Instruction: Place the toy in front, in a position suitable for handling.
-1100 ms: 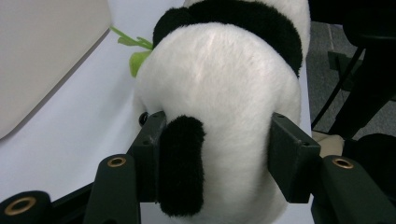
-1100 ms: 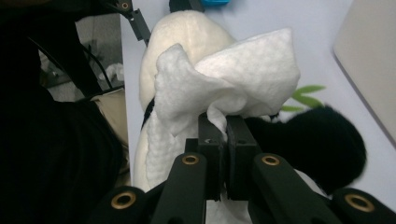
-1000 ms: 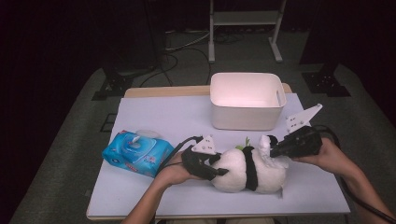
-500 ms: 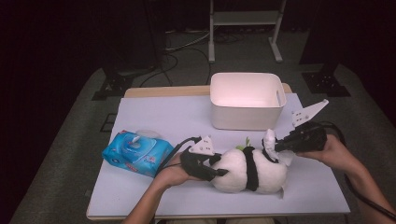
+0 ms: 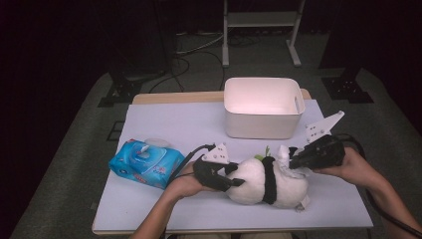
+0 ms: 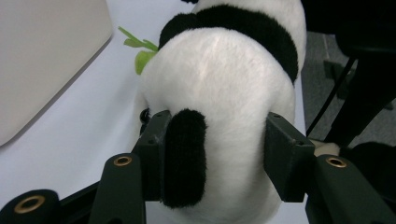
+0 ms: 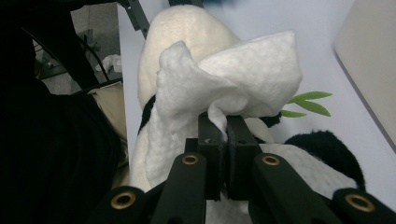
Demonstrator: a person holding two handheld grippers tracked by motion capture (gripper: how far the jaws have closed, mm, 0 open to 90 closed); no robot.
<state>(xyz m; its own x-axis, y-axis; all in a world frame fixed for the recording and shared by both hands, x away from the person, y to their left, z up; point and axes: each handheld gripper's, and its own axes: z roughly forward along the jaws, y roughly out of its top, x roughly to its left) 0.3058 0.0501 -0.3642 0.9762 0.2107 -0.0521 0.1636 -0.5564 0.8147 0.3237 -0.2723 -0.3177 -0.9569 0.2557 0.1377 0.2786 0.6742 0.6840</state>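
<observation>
We see a black-and-white plush panda (image 5: 266, 182) lying just before the white bin (image 5: 262, 107). Our left gripper (image 6: 219, 156) clasps its head, and our right gripper (image 7: 223, 135) pinches a white wipe (image 7: 233, 81) against its body.

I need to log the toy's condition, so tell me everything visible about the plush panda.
The plush panda is a soft white toy with black fuzzy bands and ears and a small green leaf sprig. It lies on its side on the pale table, in front of the white bin. The left gripper clamps its head, one pad over a black ear. The right gripper, shut on a white wipe, holds it against the panda's other end.
</observation>
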